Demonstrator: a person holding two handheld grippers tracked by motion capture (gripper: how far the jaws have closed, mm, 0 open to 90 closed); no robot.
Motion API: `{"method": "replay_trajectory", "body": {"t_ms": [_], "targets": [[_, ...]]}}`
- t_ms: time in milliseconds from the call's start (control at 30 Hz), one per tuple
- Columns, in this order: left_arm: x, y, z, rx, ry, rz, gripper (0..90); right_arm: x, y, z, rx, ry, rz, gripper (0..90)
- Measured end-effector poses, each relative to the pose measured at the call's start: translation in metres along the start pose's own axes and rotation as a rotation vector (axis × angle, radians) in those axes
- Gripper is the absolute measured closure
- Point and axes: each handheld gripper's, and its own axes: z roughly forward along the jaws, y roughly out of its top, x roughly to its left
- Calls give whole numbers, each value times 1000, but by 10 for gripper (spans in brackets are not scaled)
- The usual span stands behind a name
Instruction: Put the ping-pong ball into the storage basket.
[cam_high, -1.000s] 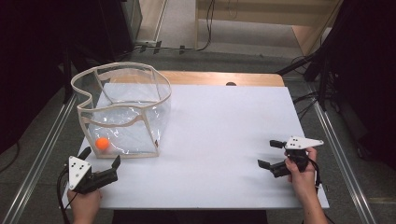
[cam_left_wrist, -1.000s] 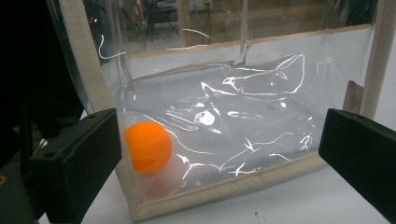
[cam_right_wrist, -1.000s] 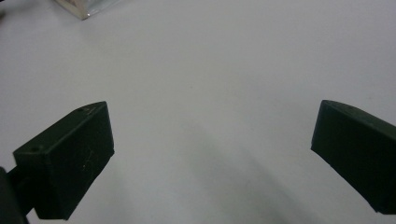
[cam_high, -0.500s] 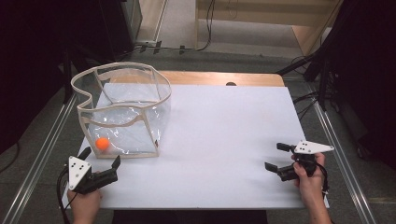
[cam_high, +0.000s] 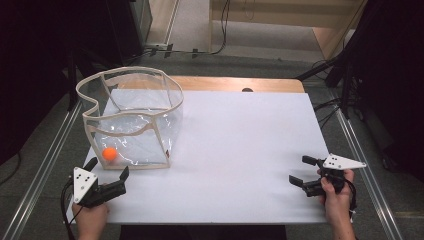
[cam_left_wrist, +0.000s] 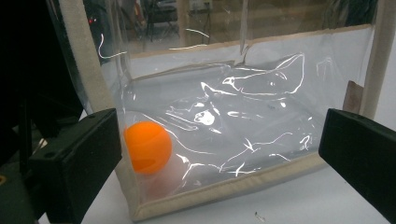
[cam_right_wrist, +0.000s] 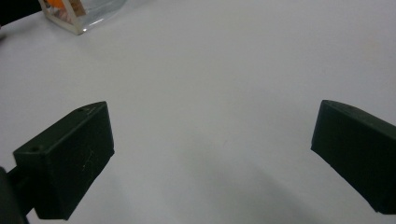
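A person's two hand-held grippers rest at opposite near corners of a white tabletop (cam_high: 240, 145), both empty. The left gripper (cam_high: 106, 170), jaws spread wide, sits at the near-left corner and faces a clear plastic bag (cam_high: 131, 120) with cream fabric trim, which stands open-topped along the left edge. An orange ball (cam_high: 109, 153) lies on the bag's floor in its near-left corner, just behind the transparent front wall. In the left gripper view the ball (cam_left_wrist: 147, 147) sits close beside the trimmed corner seam, with the gripper's two black jaws flanking the bag's front panel; whether either jaw touches the plastic is hard to tell from here. The right gripper (cam_high: 304, 171), also wide open, hovers low near the right edge, well apart from the bag, with bare tabletop between its jaws.

The likely hazard lies in the bag itself. Its walls look thin and floppy, the rim already sagging on the left side, so a jaw pushed straight at the ball from the front would probably press the film inward and slide the whole bag away across the smooth tabletop. Reaching over the top carries its own risk: catching the soft rim could fold the bag down onto the ball, and a round ball nudged off-centre would likely roll to the far wall.
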Motion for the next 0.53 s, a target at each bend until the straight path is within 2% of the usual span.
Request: {"method": "replay_trajectory", "body": {"t_ms": [167,367,467,533], "targets": [[-1,0,0,3,-1,4,0,-3,-4,-10,-62,-21,16,0],[1,0,0,-2,-4,-4,0,-9,-12,-17,-108,-36,41,0],[0,0,1,0,-2,-8,0,-9,-12,-19,-125,-44,34,0],[0,0,1,4,-3,-3,0,-9,-13,-18,-115,-36,25,0]]}}
